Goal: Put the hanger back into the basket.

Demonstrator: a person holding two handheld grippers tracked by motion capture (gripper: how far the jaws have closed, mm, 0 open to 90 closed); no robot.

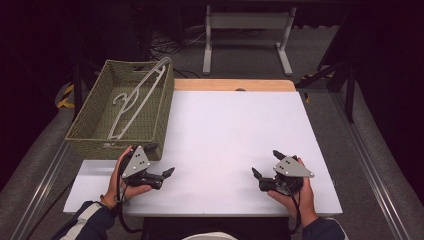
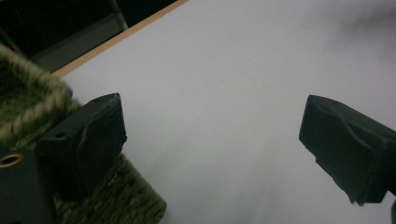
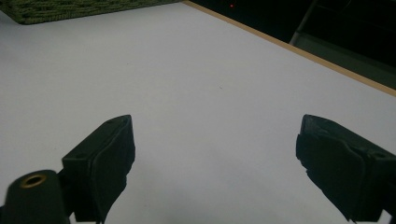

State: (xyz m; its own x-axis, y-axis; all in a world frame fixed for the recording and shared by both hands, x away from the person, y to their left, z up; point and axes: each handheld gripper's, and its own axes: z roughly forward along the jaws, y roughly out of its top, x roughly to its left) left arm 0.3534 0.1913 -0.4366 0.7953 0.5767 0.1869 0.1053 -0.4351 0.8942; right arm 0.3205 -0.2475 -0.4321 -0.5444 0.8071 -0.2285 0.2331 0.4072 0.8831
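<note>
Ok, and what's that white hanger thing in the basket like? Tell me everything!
The white hanger looks like thin plastic, with a curved hook and a long triangle frame. It lies slanted inside the green woven basket at the table's far left corner. Its hook sits low in the basket, and its far end leans up over the back rim. Nothing but the basket touches it; both grippers are away from it.

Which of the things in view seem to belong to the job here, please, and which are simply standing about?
Likely in play: green woven basket; white hanger inside it; left gripper and right gripper, both open.

Standing about: white frame beyond the table.
</note>
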